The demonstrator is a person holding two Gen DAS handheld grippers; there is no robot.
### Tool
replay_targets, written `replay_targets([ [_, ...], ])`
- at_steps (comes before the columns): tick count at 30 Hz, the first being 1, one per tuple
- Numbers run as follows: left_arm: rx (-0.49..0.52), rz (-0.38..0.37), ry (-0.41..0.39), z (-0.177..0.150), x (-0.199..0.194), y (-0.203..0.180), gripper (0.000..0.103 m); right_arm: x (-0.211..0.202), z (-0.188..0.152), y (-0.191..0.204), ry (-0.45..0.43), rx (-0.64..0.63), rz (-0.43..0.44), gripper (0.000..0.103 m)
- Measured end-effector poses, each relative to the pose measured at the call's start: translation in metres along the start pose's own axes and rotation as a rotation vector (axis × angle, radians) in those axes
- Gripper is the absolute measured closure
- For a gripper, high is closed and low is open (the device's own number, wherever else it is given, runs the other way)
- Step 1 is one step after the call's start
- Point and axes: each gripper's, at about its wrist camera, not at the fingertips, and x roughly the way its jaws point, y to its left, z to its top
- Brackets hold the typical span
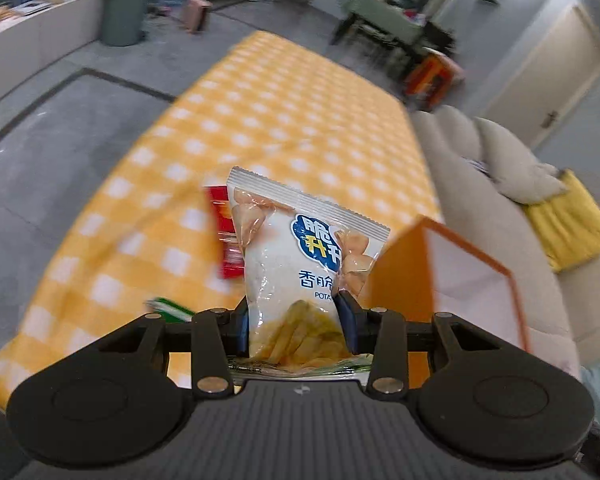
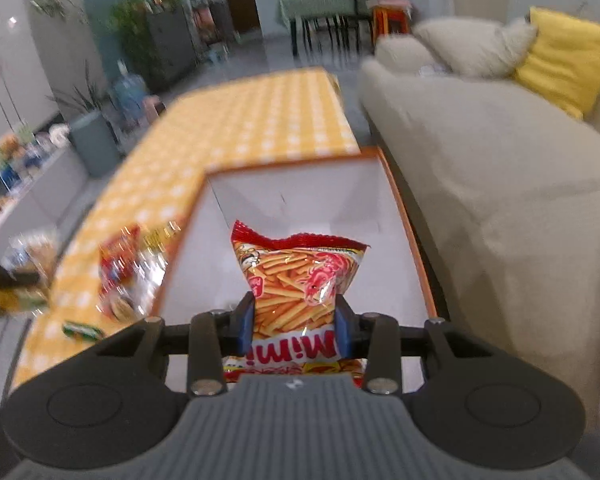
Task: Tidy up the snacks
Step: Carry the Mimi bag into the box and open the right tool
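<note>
In the left wrist view my left gripper (image 1: 294, 322) is shut on a white potato chip bag (image 1: 300, 248), held upright above the yellow checked table (image 1: 260, 112). The orange-rimmed white box (image 1: 460, 268) stands just to its right. In the right wrist view my right gripper (image 2: 294, 326) is shut on a red Mimi snack bag (image 2: 296, 280), which hangs over the white inside of the box (image 2: 292, 196). A red snack pack (image 1: 226, 236) lies on the cloth behind the chip bag.
Several loose snack packs (image 2: 128, 272) lie on the cloth left of the box, with a green pack (image 2: 80, 330) nearer. A beige sofa (image 2: 480, 168) with a yellow cushion (image 2: 564, 56) runs along the right. A grey bin (image 1: 126, 8) stands on the floor far left.
</note>
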Motion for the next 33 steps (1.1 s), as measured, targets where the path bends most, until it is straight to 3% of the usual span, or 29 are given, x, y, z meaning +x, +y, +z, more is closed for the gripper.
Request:
replay_targets([
  [5,0.045,-0.102,0.044,-0.01,0.002,-0.031,0.056,0.031,-0.015,0.001,0.134,-0.05,-0.029,0.065],
  [8,0.084,-0.109,0.086,-0.015,0.007,-0.045,0.056,0.054,-0.02,0.0,0.201,-0.059,-0.063,0.065],
  [12,0.124,-0.121,0.09,-0.022,0.006,-0.055,0.056,0.066,-0.02,0.0,0.219,-0.093,-0.128,0.064],
  [14,0.133,-0.115,0.093,-0.022,0.007,-0.057,0.056,0.07,-0.017,0.0,0.233,-0.11,-0.158,0.052],
  [17,0.125,-0.112,0.102,-0.023,0.008,-0.055,0.056,0.064,-0.013,0.0,0.253,-0.085,-0.085,0.035],
  [19,0.115,-0.116,0.11,-0.022,0.009,-0.052,0.056,0.054,-0.007,0.005,0.22,-0.123,-0.104,0.035],
  [21,0.111,-0.12,0.115,-0.021,0.01,-0.05,0.056,0.047,0.0,0.008,0.182,-0.165,-0.109,0.055],
  [22,0.109,-0.122,0.116,-0.021,0.01,-0.049,0.056,0.046,0.004,0.007,0.178,-0.174,-0.089,0.085],
  [23,0.108,-0.123,0.117,-0.021,0.011,-0.048,0.056,0.049,0.009,0.005,0.191,-0.166,-0.062,0.099],
  [26,0.103,-0.128,0.125,-0.02,0.013,-0.045,0.056,0.067,0.017,-0.001,0.239,-0.187,-0.058,0.102],
  [30,0.12,-0.139,0.143,-0.022,0.016,-0.045,0.056,0.098,0.02,-0.002,0.369,-0.258,-0.057,0.103],
  [33,0.131,-0.142,0.153,-0.024,0.019,-0.047,0.056,0.103,0.018,-0.009,0.434,-0.221,-0.036,0.103],
])
